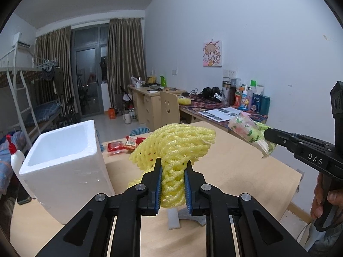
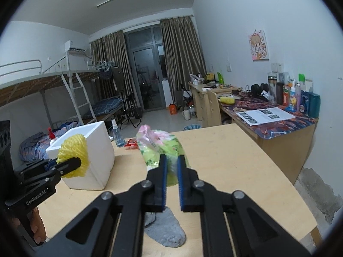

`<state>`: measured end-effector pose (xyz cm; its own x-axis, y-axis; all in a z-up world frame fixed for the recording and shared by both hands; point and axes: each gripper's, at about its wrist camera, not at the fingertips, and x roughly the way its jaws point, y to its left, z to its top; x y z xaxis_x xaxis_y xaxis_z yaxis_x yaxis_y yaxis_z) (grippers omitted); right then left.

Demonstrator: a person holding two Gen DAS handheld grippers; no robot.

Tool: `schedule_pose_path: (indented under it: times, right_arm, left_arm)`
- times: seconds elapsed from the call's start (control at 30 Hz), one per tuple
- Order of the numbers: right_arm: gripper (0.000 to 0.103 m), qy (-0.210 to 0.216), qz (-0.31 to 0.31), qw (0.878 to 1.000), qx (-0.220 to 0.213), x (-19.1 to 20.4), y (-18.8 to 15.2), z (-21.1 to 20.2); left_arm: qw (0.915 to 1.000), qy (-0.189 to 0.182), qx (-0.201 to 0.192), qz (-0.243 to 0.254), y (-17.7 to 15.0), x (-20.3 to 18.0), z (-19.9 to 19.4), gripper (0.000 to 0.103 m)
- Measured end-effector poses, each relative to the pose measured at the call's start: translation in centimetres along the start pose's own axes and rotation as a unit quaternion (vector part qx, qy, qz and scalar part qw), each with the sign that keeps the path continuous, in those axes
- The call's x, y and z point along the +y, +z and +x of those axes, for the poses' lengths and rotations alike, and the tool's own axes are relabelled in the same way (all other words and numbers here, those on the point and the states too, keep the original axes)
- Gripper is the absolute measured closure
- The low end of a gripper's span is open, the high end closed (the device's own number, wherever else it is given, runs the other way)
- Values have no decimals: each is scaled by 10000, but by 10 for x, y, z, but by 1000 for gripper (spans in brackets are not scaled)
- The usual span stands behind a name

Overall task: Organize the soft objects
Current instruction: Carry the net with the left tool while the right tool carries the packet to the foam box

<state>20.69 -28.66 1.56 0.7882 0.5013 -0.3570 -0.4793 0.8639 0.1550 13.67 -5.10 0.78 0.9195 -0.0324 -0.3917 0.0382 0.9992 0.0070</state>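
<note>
The left hand-held gripper (image 1: 173, 164) is closed almost fully on a yellow foam net (image 1: 175, 147), its blue-padded fingers (image 1: 158, 184) pinching the net's narrow lower part while the wider mesh fans out above the tips. The net is held up off the table (image 1: 235, 171), and from the right wrist view it hangs against the near wall of the white foam box (image 2: 94, 150) at about 9 o'clock. In the left wrist view that box stands at 9 o'clock of the net, its open top showing.

The right hand-held gripper (image 2: 172, 158) is clamped on a green-and-pink plastic-wrapped pack (image 2: 163, 147), with only a narrow gap between the pads, filled by the wrapper. The pack is lifted above the table, sticking out toward 12 o'clock beyond the fingertips.

A grey sock (image 2: 167, 229) lies on the table under the right gripper at 6 o'clock. Red snack packets (image 1: 124, 144) lie on the table beyond the net, near the box.
</note>
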Motion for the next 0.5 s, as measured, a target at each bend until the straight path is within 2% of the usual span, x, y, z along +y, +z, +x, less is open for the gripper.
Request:
schedule_pose_path:
  times: [0.5]
  right_arm:
    - [92, 96, -111, 9998, -149, 12, 1, -16]
  left_arm:
    - [9998, 43, -173, 57, 5, -1, -24, 84]
